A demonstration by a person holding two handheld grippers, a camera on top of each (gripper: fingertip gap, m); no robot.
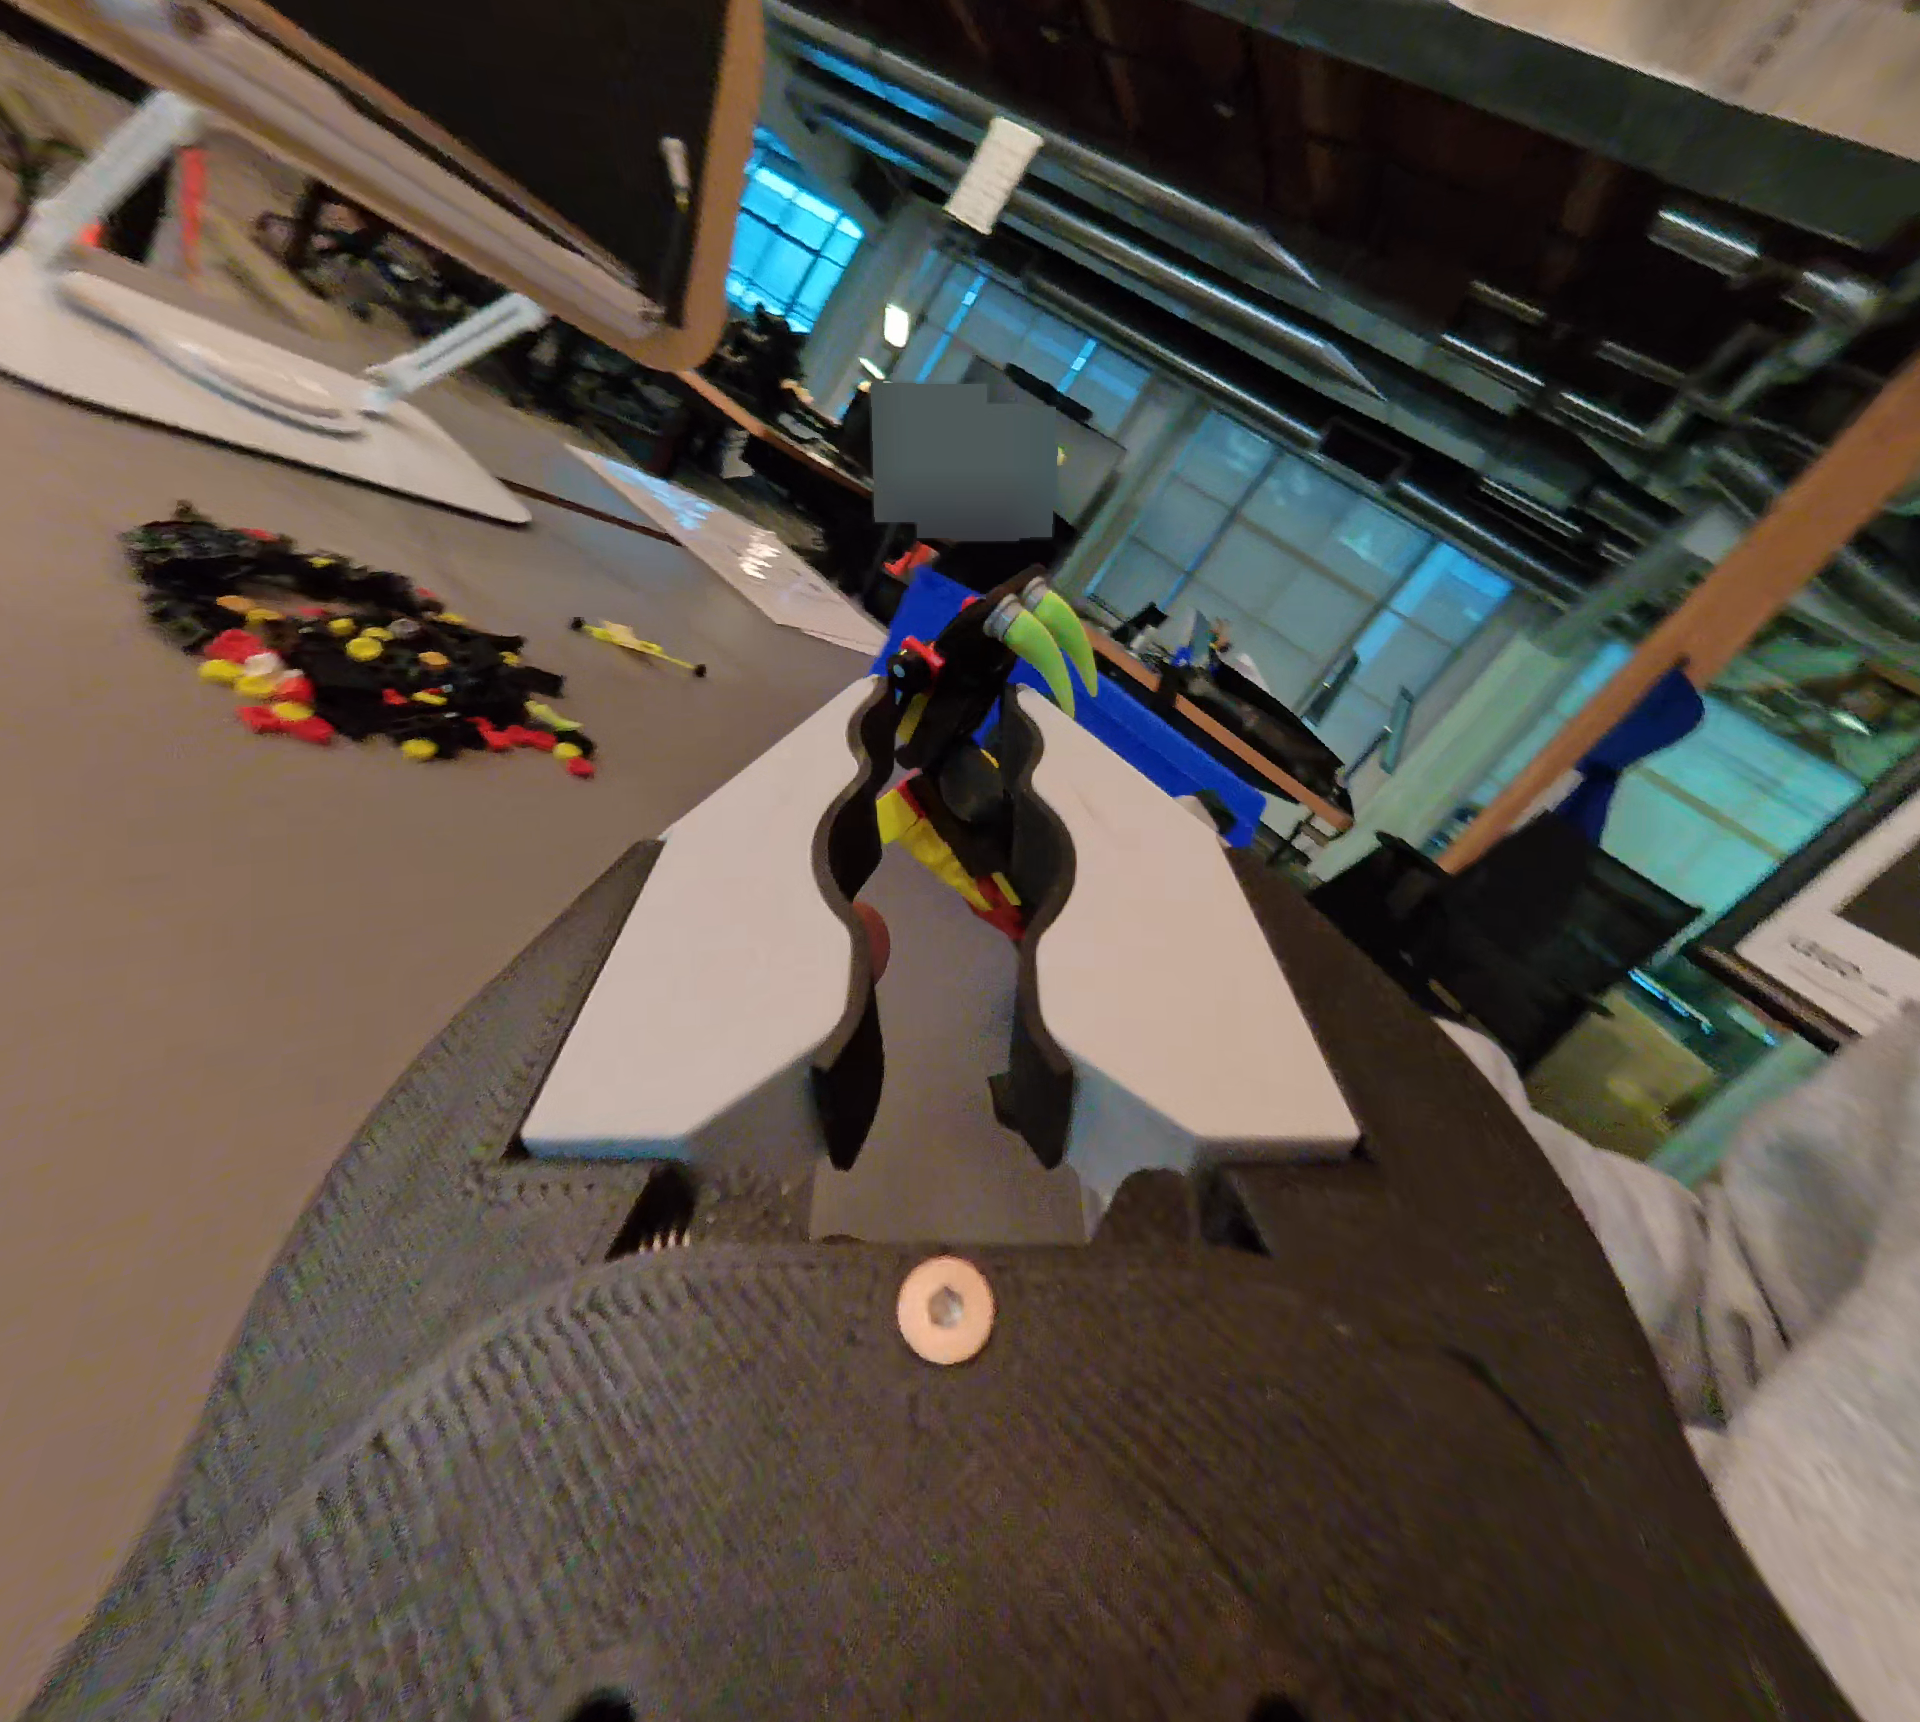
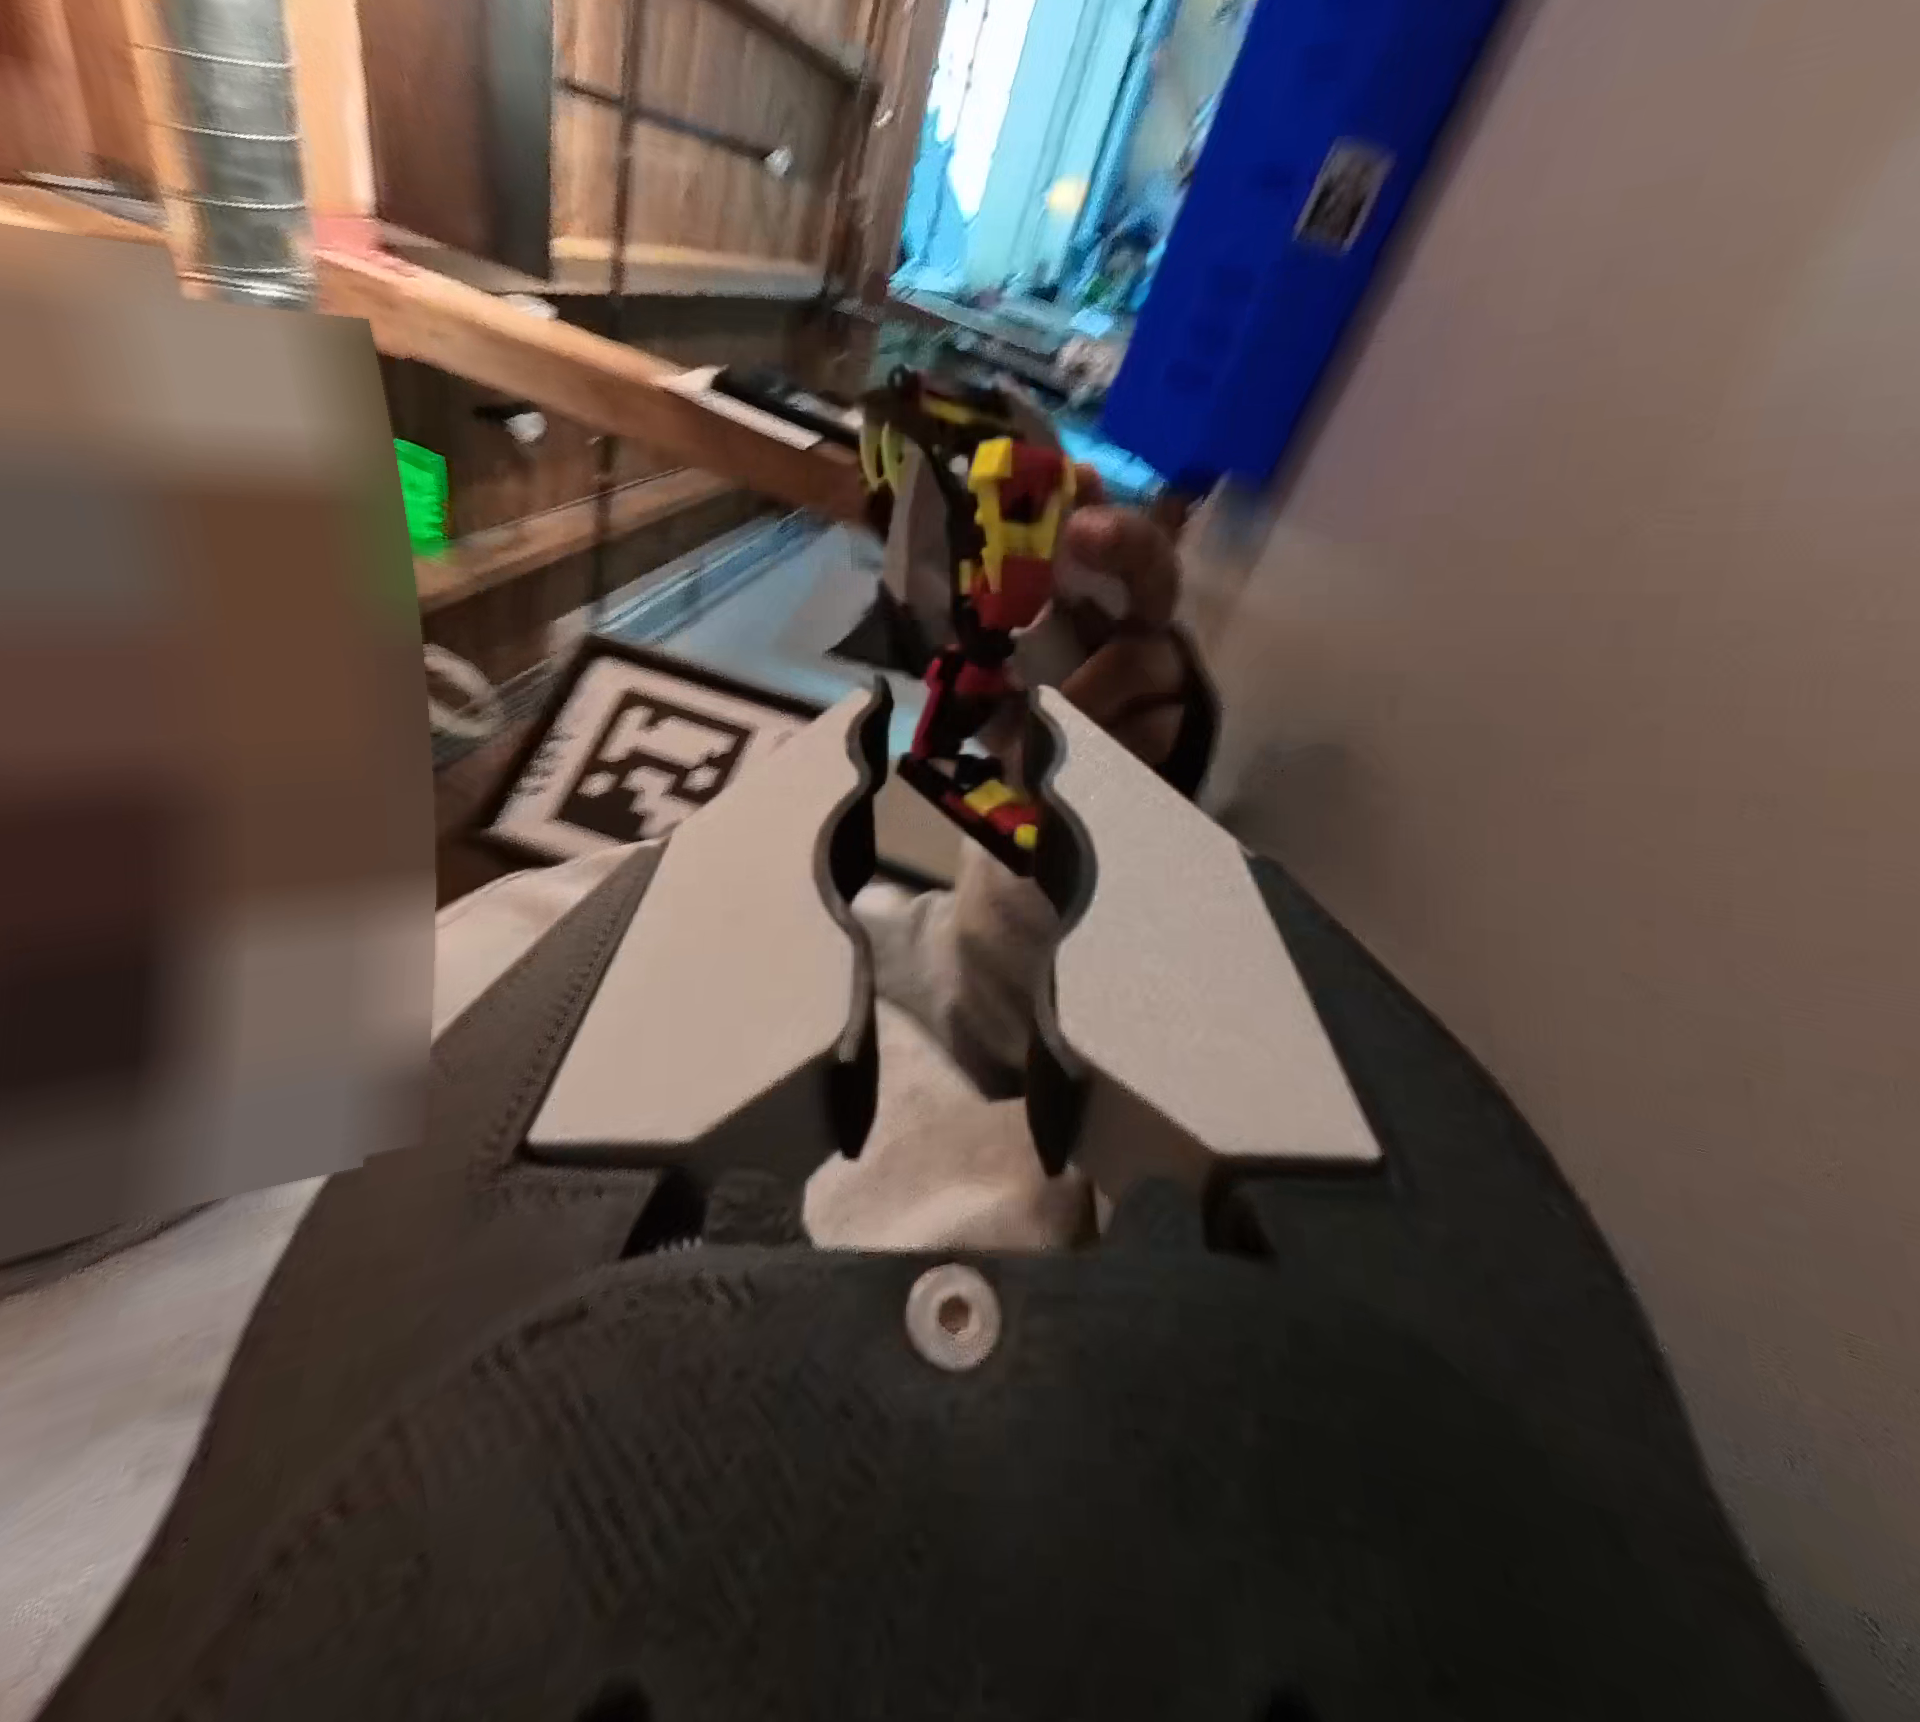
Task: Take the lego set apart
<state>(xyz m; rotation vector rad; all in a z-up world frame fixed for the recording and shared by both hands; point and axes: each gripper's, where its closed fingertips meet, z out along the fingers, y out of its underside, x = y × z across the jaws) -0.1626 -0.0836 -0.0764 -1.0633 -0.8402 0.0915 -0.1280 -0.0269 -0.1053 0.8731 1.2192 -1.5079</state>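
Left gripper (image 1: pixel 951 716) jaws nearly closed, clamping black-red-yellow lego figure (image 1: pixel 961 737) with green claws. Right gripper (image 2: pixel 961 737) jaws narrowly parted around figure's foot; contact unclear.

The left gripper (image 1: pixel 945 737) jaws clamp the black, yellow and red lego figure (image 1: pixel 961 716), green claws (image 1: pixel 1060 644) upward; a pile of loose pieces (image 1: pixel 343 664) lies on the bench (image 1: pixel 260 893).
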